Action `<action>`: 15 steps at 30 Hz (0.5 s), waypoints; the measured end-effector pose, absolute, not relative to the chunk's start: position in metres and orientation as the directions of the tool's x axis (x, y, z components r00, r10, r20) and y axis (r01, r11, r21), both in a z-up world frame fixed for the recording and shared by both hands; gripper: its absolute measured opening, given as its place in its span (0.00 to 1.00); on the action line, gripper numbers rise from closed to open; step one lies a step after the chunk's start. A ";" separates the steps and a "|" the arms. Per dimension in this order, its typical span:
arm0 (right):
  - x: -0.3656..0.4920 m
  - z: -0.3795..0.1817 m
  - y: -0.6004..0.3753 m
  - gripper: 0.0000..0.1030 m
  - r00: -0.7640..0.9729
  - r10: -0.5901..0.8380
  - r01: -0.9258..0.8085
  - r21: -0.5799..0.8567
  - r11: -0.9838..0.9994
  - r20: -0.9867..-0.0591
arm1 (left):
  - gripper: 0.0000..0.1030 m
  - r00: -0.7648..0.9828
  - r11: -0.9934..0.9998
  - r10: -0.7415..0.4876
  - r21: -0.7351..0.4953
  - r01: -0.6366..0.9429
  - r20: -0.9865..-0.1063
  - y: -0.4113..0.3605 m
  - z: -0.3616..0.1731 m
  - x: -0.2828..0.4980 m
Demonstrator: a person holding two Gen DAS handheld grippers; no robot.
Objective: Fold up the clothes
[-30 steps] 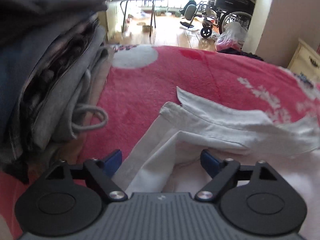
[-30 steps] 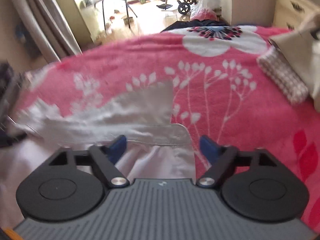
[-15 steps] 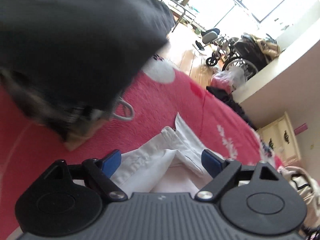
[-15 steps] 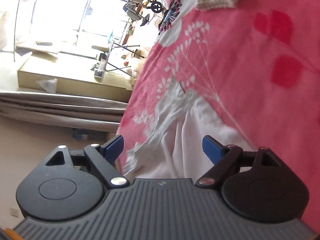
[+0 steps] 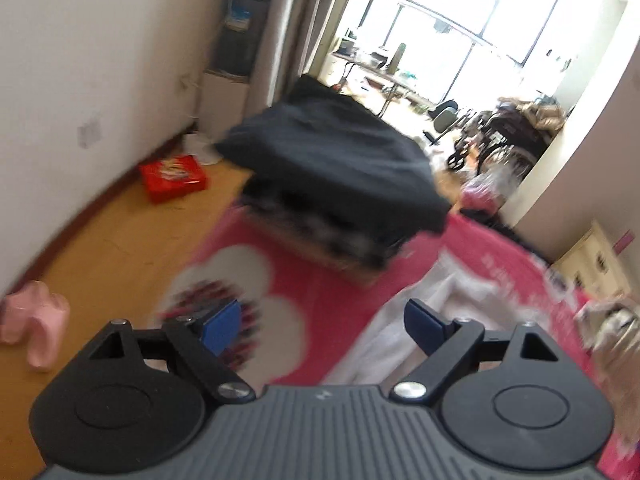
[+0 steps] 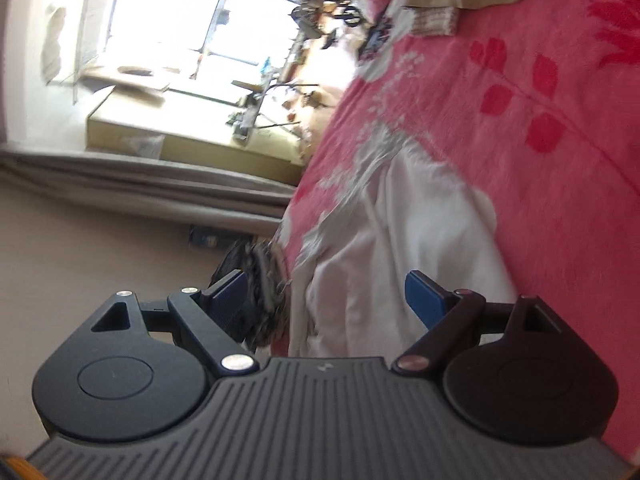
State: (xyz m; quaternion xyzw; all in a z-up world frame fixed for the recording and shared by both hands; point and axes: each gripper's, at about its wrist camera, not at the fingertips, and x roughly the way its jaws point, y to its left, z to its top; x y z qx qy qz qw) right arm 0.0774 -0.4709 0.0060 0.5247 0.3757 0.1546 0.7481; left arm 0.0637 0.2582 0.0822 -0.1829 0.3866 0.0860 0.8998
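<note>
Both tongs hold nothing: the left gripper (image 5: 322, 322) is opening wide, the right gripper (image 6: 326, 298) gapes. The white garment (image 6: 400, 248) lies crumpled on the pink blanket (image 6: 560, 200), right of the folded pile (image 5: 340, 184). A hasty regrasp risks bunching cloth or toppling that pile.

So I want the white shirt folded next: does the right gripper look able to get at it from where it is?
Probably yes. The right gripper is open with nothing between its fingers, and the white shirt lies uncovered on the pink blanket straight ahead. The stack of folded clothes sits off to one side, not in the path.
</note>
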 end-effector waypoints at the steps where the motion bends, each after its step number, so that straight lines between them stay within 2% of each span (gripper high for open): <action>1: 0.068 0.008 -0.462 0.83 0.661 0.641 0.145 0.904 0.402 -0.391 | 0.88 0.676 0.925 0.010 -0.250 -0.286 -0.737 0.262 0.078 0.047; 4: 0.044 0.009 -0.431 0.83 0.627 0.688 0.095 0.912 0.399 -0.366 | 0.88 0.629 0.942 -0.027 -0.231 -0.245 -0.777 0.264 0.048 0.006; 8: 0.034 -0.021 -0.356 0.83 0.521 0.783 0.074 0.931 0.356 -0.341 | 0.87 0.558 0.946 -0.104 -0.254 -0.199 -0.823 0.256 -0.006 -0.038; 10: 0.035 -0.038 -0.313 0.81 0.454 0.827 0.074 0.939 0.337 -0.332 | 0.81 0.535 0.941 -0.131 -0.274 -0.198 -0.835 0.255 -0.028 -0.053; 12: 0.037 -0.052 -0.270 0.76 0.391 0.860 0.072 0.942 0.327 -0.328 | 0.80 0.535 0.946 -0.155 -0.282 -0.163 -0.831 0.248 -0.042 -0.065; 15: 0.042 -0.064 -0.207 0.68 0.308 0.889 0.041 0.938 0.343 -0.339 | 0.80 0.552 0.972 -0.136 -0.217 -0.084 -0.822 0.234 -0.050 -0.078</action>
